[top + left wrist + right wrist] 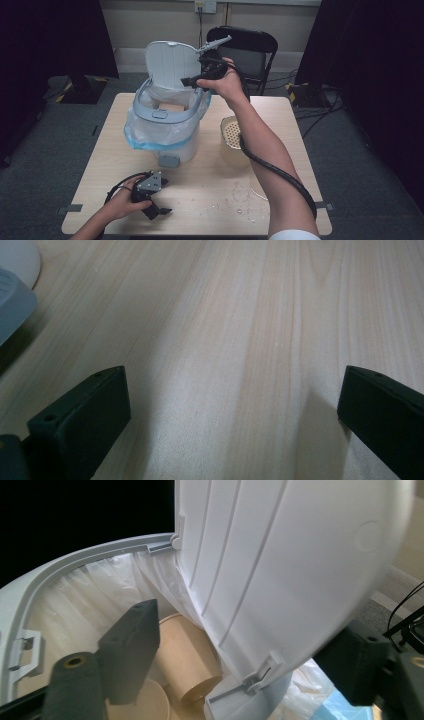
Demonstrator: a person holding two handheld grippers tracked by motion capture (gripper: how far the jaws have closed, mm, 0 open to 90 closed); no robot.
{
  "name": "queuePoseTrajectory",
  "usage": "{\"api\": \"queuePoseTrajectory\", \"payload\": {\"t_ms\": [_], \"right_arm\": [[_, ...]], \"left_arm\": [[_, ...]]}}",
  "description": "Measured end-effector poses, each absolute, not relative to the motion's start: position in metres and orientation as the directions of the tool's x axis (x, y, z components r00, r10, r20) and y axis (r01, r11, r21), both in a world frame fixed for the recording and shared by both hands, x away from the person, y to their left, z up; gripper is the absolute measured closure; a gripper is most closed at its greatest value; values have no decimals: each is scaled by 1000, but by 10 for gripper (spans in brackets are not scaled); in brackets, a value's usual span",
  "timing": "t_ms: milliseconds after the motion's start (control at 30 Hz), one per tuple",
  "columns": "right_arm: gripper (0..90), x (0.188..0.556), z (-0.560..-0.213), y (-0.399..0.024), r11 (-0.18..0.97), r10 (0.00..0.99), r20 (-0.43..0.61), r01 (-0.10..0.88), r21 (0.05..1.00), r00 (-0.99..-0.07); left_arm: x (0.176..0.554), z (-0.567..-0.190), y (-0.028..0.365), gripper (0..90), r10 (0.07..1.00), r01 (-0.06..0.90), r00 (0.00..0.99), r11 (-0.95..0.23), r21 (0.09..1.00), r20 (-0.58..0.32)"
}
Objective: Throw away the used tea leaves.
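A white pedal bin (165, 135) with a grey rim ring and a plastic liner stands at the table's middle back, its lid (170, 62) raised upright. My right gripper (196, 76) is held high at the lid's right edge, open. In the right gripper view its jaws (245, 625) stand wide apart with the lid (280, 570) between and beyond them. Beige paper cylinders (187, 665) lie inside the lined bin. My left gripper (161, 197) rests low over the table's front left, open, with bare wood (232, 372) between its jaws.
A beige perforated cup (231, 137) stands right of the bin, partly behind my right forearm. The bin's grey pedal (169, 161) faces the front. Water drops (240, 202) spot the table (100, 165). A black folding chair (252, 47) stands behind the table.
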State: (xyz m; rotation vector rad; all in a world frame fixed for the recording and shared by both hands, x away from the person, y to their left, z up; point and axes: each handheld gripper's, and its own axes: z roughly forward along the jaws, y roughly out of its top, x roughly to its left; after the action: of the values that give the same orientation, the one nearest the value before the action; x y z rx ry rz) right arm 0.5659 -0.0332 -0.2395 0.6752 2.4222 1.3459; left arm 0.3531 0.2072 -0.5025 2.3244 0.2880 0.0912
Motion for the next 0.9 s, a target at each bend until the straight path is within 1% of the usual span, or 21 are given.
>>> {"api": "queuePoseTrajectory", "payload": {"t_ms": [67,200,400,533,633,733,900], "right_arm": [[278,564,-237,-35,447,514,-21,247,860,-857],[285,559,-226,-38,429,505,-30,221,876,-863],[290,550,-220,-37,457,477,-52,196,868,-878],[280,543,-221,-38,469,445,-53,182,864,-894],[262,537,-222,-37,501,402,-63,161,850,-914],[225,531,-223,-35,528,374,-74,147,836,-924],[215,522,-227,-34,528,341,-70,130,839,-937]], "left_arm": [[353,-502,207,0,234,174,972,-676,716,-15],[353,-502,207,0,234,174,972,-676,716,-15],[353,-502,207,0,235,174,972,-676,716,-15],[353,-502,207,0,235,174,972,-676,716,-15],[353,-502,207,0,234,174,972,-675,717,-15],[353,-502,207,0,234,174,972,-674,718,-16],[353,-502,207,0,236,178,972,-673,718,-20]]}}
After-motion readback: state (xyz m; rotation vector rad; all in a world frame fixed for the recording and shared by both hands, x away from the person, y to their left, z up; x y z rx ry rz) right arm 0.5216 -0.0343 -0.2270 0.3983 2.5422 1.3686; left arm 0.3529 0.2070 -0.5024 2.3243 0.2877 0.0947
